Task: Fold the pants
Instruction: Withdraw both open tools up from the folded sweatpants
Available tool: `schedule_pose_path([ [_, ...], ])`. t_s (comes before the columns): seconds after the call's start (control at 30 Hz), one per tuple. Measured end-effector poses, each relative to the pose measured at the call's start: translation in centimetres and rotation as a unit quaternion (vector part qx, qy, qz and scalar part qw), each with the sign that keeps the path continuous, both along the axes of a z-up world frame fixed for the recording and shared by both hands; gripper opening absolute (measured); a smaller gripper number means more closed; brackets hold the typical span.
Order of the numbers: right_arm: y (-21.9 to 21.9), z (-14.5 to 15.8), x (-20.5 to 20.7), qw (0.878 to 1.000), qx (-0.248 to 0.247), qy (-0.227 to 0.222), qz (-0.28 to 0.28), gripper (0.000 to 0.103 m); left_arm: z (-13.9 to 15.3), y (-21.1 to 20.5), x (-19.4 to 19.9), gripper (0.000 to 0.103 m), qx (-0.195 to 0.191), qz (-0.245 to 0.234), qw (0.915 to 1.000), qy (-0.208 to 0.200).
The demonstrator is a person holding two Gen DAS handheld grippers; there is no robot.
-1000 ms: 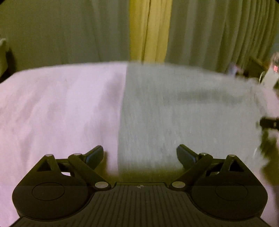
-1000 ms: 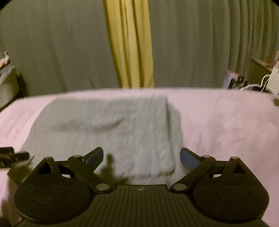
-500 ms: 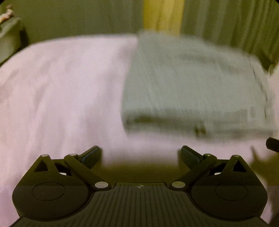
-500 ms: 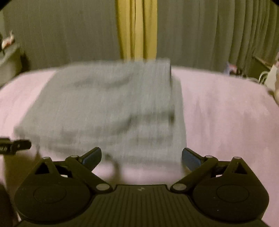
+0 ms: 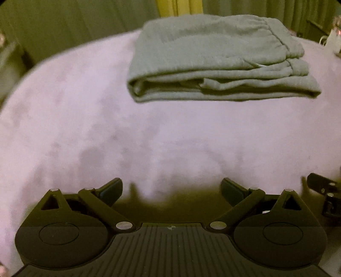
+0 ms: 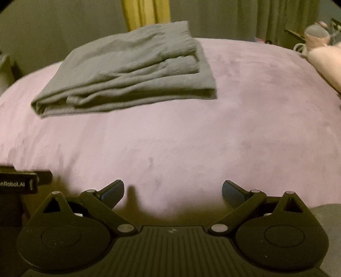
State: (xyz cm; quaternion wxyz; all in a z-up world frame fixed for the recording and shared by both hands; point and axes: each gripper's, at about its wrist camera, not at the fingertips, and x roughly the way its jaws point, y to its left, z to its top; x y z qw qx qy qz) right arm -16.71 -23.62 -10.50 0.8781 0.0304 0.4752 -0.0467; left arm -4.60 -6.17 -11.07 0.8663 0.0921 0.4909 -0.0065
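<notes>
- Left gripper (image 5: 171, 189): jaws wide apart, just opened further, nothing between them.
- Right gripper (image 6: 173, 190): jaws spread, holding nothing.
- Folded grey pants (image 5: 217, 61): ahead of both grippers, well apart, on pink bedcover (image 5: 149, 132).

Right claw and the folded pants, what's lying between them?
Nothing: only bare pink bedcover lies between the open right claw and the folded grey pants, clearest in the right wrist view.

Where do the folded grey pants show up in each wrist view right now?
Left wrist: folded grey pants upper centre-right, on the pink bedcover.
Right wrist: pants upper left, same bedcover.
Shared landmark: yellow curtain strip directly behind the pants.
</notes>
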Motion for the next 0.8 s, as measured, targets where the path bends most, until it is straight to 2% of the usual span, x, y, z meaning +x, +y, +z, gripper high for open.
schedule_pose_path([
  [0.13, 2.2, -0.3, 0.0, 0.997, -0.046, 0.034, 0.043, 0.099, 1.4, -0.1, -2.2, 0.101, 0.005, -0.012, 0.9997, -0.021],
  [0.2, 2.9, -0.3, -0.5, 0.996, -0.066, 0.033, 0.051, 0.099, 2.0, -0.1, -3.2, 0.101, 0.004, -0.018, 0.9994, -0.031],
  [0.4, 3.1, -0.9, -1.5, 0.996, -0.023, 0.067, 0.046, 0.099, 3.0, -0.7, -4.8, 0.101, 0.018, -0.043, 0.9972, -0.058],
  [0.47, 3.3, -1.3, -1.5, 0.995, -0.029, 0.081, 0.049, 0.099, 3.0, -0.7, -4.7, 0.101, 0.01, -0.042, 0.998, -0.047],
  [0.6, 4.2, -1.4, -1.8, 0.993, -0.057, 0.087, 0.061, 0.099, 2.3, -1.1, -3.1, 0.101, -0.001, -0.036, 0.9993, 0.007],
  [0.73, 4.6, -0.5, -2.1, 0.992, -0.046, 0.095, 0.071, 0.099, 2.1, -1.3, -1.9, 0.101, 0.02, -0.022, 0.9993, 0.024],
  [0.8, 4.9, 0.3, -1.9, 0.991, -0.058, 0.094, 0.074, 0.099, 2.6, -1.0, -1.5, 0.101, 0.02, -0.016, 0.9992, 0.03],
])
